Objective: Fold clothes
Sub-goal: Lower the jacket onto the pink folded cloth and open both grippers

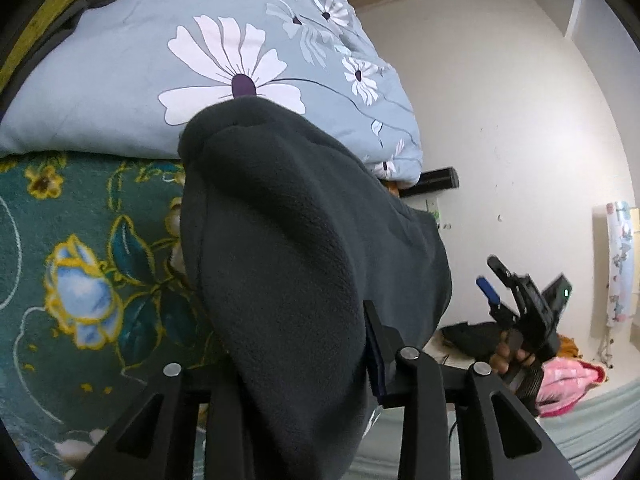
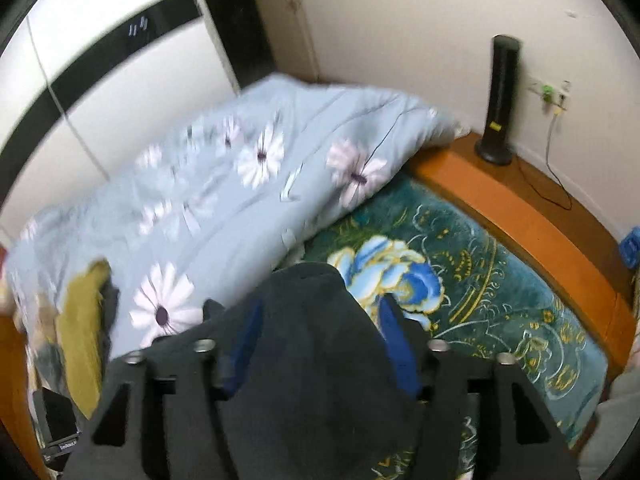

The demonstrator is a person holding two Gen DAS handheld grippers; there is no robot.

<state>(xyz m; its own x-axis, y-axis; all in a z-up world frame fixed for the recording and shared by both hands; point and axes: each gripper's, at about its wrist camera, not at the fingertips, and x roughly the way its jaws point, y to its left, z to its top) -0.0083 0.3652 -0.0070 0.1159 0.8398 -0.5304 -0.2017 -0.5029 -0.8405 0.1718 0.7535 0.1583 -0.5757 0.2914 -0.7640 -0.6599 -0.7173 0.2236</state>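
From the left wrist, the dark fleece garment [image 1: 288,240] is seen draped straight ahead of the left gripper [image 1: 304,360], long axis running away from it toward the flowered quilt [image 1: 120,80]. The fleece looks pinched between the fingers, though the left finger is buried, so that's a maybe. The right gripper [image 1: 494,280] is spotted off to the right, jaws spread, nothing in them.

From the right wrist, the same fleece [image 2: 320,360] is shown lying between the right gripper's [image 2: 320,320] blue pads [image 2: 394,332], which stand apart and aren't squeezing. The green blanket [image 2: 500,280] is spread underneath.

Garment [image 1: 288,240] on blanket [image 1: 80,272], duvet [image 1: 120,80] behind
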